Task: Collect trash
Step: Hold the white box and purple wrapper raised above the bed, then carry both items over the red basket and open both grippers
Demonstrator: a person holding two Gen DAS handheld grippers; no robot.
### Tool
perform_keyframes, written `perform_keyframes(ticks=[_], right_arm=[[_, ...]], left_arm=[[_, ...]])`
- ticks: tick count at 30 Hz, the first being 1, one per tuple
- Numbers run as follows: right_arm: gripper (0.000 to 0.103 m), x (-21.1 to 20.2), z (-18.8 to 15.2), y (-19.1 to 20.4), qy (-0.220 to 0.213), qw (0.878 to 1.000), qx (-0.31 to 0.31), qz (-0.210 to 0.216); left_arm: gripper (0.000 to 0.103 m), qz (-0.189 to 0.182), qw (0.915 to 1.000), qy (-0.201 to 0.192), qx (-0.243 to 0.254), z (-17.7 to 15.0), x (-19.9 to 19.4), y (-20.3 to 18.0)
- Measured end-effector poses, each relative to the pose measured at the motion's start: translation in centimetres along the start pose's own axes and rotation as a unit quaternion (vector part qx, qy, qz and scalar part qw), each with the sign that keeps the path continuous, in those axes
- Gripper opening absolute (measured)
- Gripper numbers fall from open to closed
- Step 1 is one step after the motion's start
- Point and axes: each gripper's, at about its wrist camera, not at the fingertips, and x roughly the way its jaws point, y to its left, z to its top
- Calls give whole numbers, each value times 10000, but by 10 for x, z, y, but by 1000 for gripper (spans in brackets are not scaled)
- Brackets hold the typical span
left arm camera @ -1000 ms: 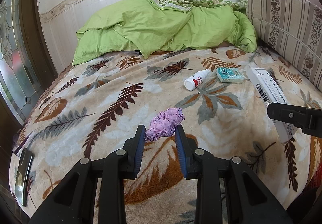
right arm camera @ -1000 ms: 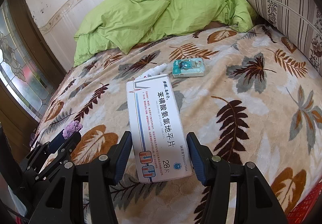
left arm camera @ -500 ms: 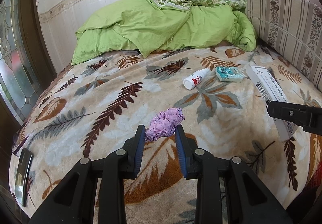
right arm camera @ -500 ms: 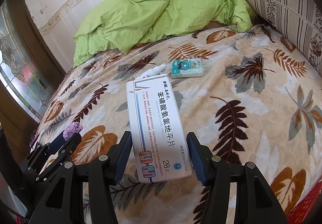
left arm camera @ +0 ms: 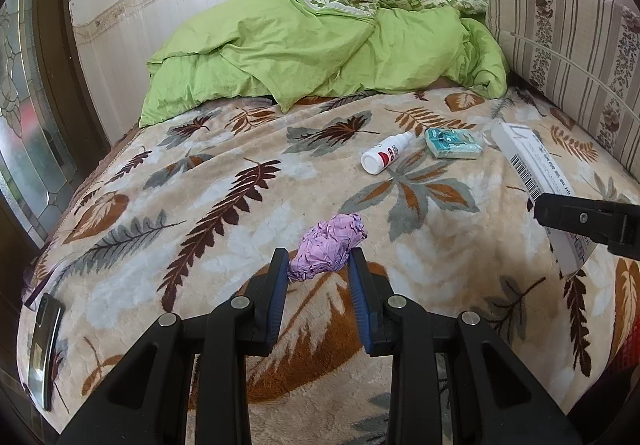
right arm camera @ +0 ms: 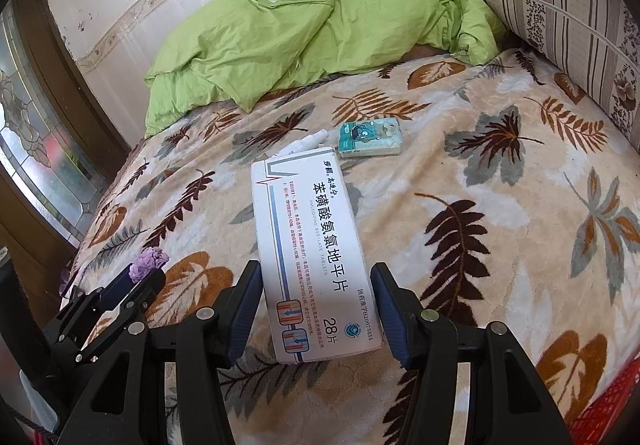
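A crumpled purple paper wad (left arm camera: 326, 247) lies on the leaf-patterned blanket (left arm camera: 200, 205). My left gripper (left arm camera: 318, 265) is open, its tips on either side of the wad's near end. A long white medicine box (right arm camera: 314, 251) lies on the blanket, its near end between the open jaws of my right gripper (right arm camera: 316, 287). The box also shows at the right of the left wrist view (left arm camera: 534, 177). A white spray bottle (left arm camera: 386, 157) and a teal tissue pack (left arm camera: 452, 143) lie farther back. The wad shows small in the right wrist view (right arm camera: 150, 263).
A green duvet (left arm camera: 320, 53) is heaped at the head of the bed. A striped pillow (left arm camera: 568, 45) stands at the right. A dark phone (left arm camera: 44, 345) lies at the bed's left edge. A red crate corner (right arm camera: 604, 413) shows at the lower right.
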Motion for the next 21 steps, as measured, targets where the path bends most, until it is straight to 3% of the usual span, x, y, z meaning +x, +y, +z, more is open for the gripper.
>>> perform_keyframes(ticks=[5,12,17,21], right_arm=[[59,-13,-4,-1,-82,9999,58,73],[59,-62,-24,-17,-270,9990,183,297],[59,-108,-43,-51,-466,9981,371,145],[59,-150,-60,-104,-634,9939,888,-158]], left_arm=[[29,-111,9999,103,-61,-3,-1,-3],[29,-392,9992,42,27,-6,-26,-21],[29,-919,9955,-78,236,-4,-54,-51],[29,-1624,9853,-123,509,5,-80,-88]])
